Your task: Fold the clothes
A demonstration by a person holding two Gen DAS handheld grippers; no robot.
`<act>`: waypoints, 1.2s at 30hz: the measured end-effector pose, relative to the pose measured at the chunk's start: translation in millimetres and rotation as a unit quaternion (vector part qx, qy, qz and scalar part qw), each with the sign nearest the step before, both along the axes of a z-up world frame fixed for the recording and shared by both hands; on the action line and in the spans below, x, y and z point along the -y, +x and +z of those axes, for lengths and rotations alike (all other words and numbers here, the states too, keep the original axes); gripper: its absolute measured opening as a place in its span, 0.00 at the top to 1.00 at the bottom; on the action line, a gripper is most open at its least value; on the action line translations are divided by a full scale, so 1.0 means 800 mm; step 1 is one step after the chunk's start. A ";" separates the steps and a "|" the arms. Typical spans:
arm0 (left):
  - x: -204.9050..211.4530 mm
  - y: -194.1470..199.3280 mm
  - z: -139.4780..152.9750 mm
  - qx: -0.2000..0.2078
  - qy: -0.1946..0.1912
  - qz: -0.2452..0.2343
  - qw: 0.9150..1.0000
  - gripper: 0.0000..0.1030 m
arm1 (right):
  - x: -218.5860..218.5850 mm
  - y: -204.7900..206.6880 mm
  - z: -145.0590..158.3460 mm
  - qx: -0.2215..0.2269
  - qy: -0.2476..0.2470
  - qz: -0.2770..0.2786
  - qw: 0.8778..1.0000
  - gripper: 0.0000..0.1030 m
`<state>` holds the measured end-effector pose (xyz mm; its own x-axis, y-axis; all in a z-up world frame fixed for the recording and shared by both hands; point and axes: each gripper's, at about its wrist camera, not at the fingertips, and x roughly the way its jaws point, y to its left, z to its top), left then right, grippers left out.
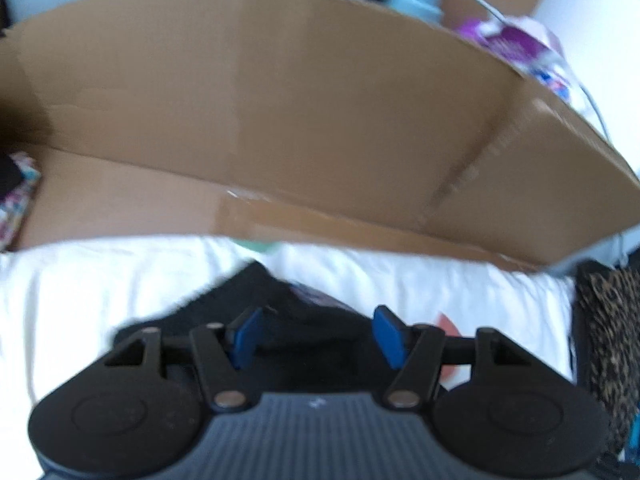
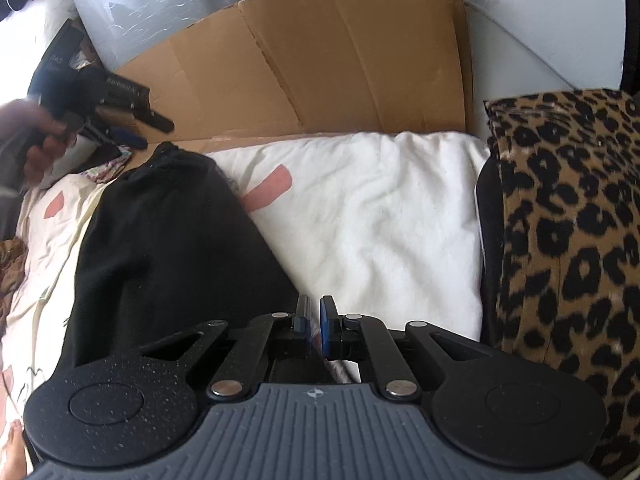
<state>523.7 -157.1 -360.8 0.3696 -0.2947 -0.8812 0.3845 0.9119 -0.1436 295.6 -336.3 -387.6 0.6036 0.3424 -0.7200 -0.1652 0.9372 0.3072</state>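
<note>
Black garment (image 2: 168,248) flat on bedding (image 2: 360,220) for folding; your left gripper (image 1: 316,336) fingers apart above it, right gripper (image 2: 315,330) nearly closed, empty.

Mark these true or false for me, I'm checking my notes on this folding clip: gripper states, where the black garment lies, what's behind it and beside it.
1. The left gripper is open. True.
2. The right gripper is wide open. False: its fingers are nearly together.
3. The black garment lies on the white bedding. True.
4. The cardboard behind is blue plastic. False: brown cardboard.
5. A leopard-print fabric sits right of the bedding. True.
</note>
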 end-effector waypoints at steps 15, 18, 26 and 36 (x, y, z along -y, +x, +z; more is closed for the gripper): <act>0.016 0.020 -0.038 0.020 0.084 -0.106 0.991 0.24 | -0.003 -0.029 -0.015 -0.030 0.005 0.010 0.999 0.96; 0.018 0.014 -0.048 0.016 0.107 -0.135 0.985 0.24 | 0.001 -0.035 -0.017 -0.036 0.005 0.008 0.999 0.96; 0.022 0.008 -0.071 0.041 0.148 -0.165 0.974 0.49 | -0.001 -0.039 -0.023 -0.047 -0.002 0.007 0.999 0.96; 0.041 0.014 -0.069 0.064 0.157 -0.192 0.967 0.59 | -0.017 -0.027 -0.014 -0.028 -0.032 0.014 0.999 0.95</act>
